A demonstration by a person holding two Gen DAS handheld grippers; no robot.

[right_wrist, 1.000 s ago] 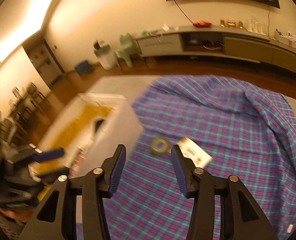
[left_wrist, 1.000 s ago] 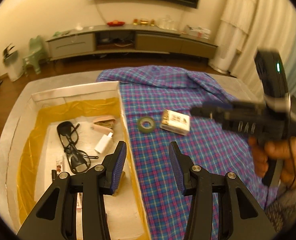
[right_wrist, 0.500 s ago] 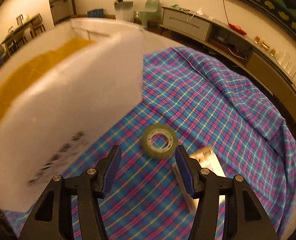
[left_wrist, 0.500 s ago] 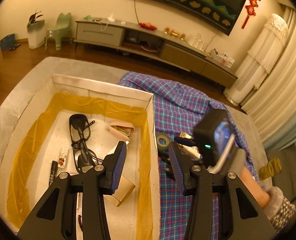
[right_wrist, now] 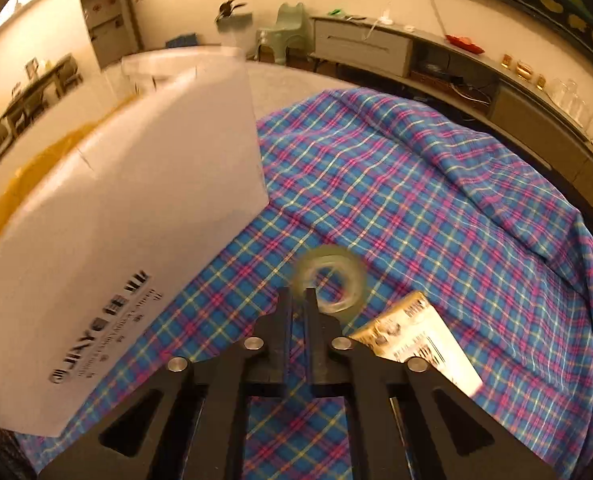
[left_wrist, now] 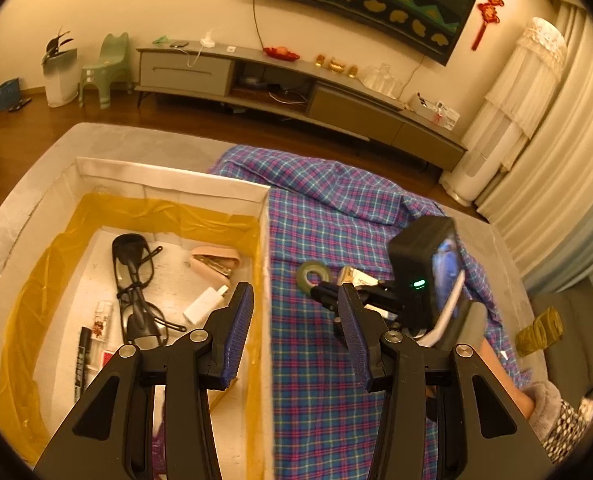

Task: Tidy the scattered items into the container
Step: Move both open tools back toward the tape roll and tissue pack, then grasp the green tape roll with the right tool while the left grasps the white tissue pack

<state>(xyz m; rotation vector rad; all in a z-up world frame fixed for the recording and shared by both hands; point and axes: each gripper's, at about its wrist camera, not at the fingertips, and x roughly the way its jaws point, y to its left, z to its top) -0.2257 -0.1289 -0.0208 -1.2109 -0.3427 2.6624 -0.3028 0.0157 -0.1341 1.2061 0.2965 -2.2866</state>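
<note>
The white container (left_wrist: 264,216) sits at nine o'clock on the plaid cloth (left_wrist: 336,208) and already holds glasses (left_wrist: 132,276), a stapler (left_wrist: 212,264) and other small bits. Left on the cloth at its three o'clock: a small box (right_wrist: 420,336) and the tape roll (right_wrist: 330,280). The right gripper (right_wrist: 299,300) is clamped on the roll's near rim; the left gripper (left_wrist: 296,328) hangs with jaws apart, empty, over the container's wall

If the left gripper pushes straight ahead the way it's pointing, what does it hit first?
Most likely the white box's right wall, which runs between the open left gripper fingers; depth is unclear, so the plaid cloth beside it is possible.
</note>
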